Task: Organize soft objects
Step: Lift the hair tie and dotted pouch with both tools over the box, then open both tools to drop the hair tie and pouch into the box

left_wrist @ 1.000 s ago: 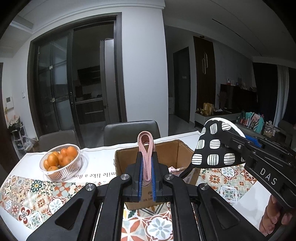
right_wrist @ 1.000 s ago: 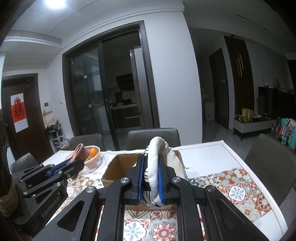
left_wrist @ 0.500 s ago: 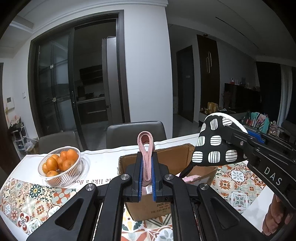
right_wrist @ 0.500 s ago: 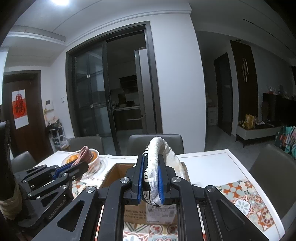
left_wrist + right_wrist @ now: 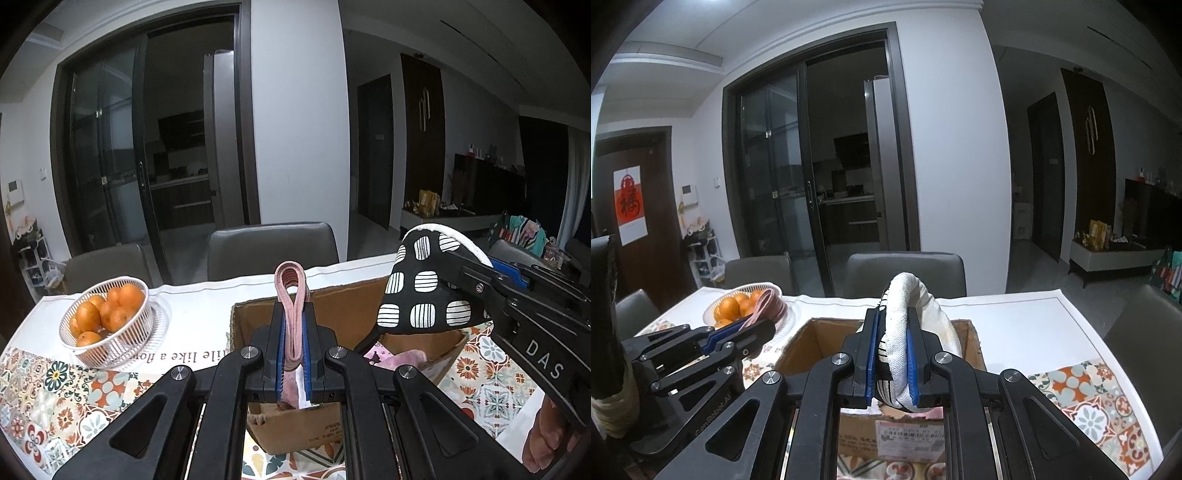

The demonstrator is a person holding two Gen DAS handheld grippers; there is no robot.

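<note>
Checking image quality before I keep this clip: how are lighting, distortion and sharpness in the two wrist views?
Left wrist view: dim, cool indoor light, strong fisheye bending of the door frames, dark vignette corners; the pink cloth in the left tongs and the cardboard box look sharp. Right wrist view: same curvature and vignette; the oven mitt in the right tongs is sharp, without glare.

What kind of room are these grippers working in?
Most likely a home dining area: a table with a patterned tile-print cloth, grey upholstered dining chairs, and a white wire basket of oranges.
</note>
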